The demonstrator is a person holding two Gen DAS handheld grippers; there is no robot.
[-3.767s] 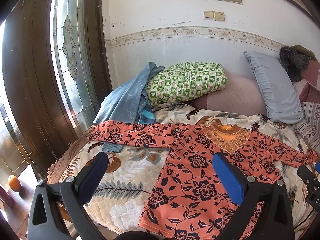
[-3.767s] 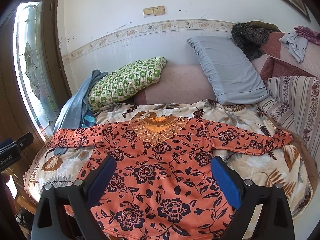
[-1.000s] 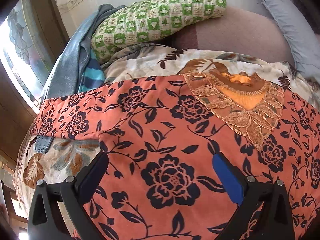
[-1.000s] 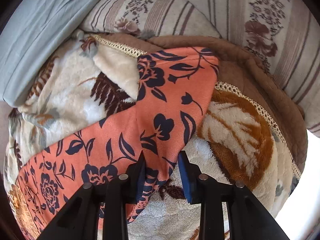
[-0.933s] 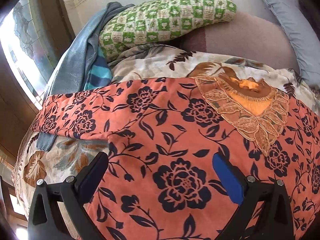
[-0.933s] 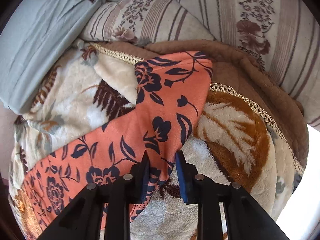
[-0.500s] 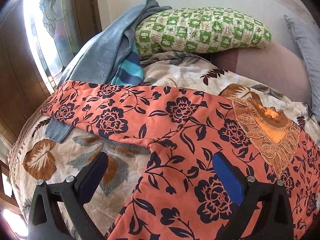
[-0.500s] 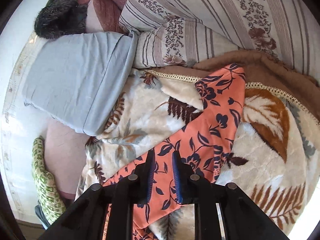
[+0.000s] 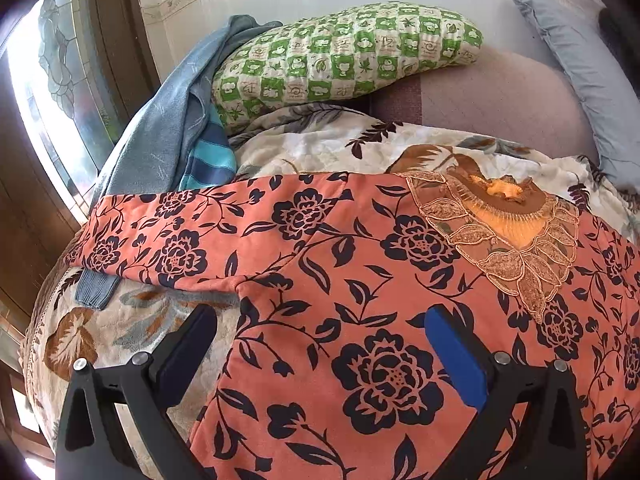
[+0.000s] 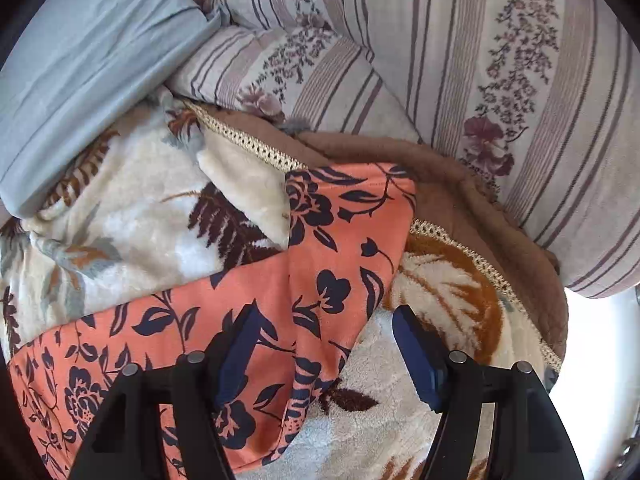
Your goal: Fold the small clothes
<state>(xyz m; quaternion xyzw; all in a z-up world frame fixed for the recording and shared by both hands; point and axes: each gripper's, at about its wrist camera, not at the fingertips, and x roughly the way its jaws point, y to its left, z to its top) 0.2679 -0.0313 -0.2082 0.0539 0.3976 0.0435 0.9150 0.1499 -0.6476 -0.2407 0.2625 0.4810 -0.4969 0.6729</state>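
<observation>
Right gripper (image 10: 324,344), jaws spread, straddles the cuff end of the orange floral blouse (image 10: 340,256), gripping nothing. Left gripper (image 9: 320,340), jaws likewise wide apart and empty, hovers above the blouse body (image 9: 360,280), spread flat on the leaf-patterned blanket (image 9: 120,320).

The right hand-held gripper (image 10: 324,344) has opened — the sleeve (image 10: 348,248) seemingly released.

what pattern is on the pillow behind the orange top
Green-and-white checks with small motifs on the pillow, clearest in the left wrist view.
</observation>
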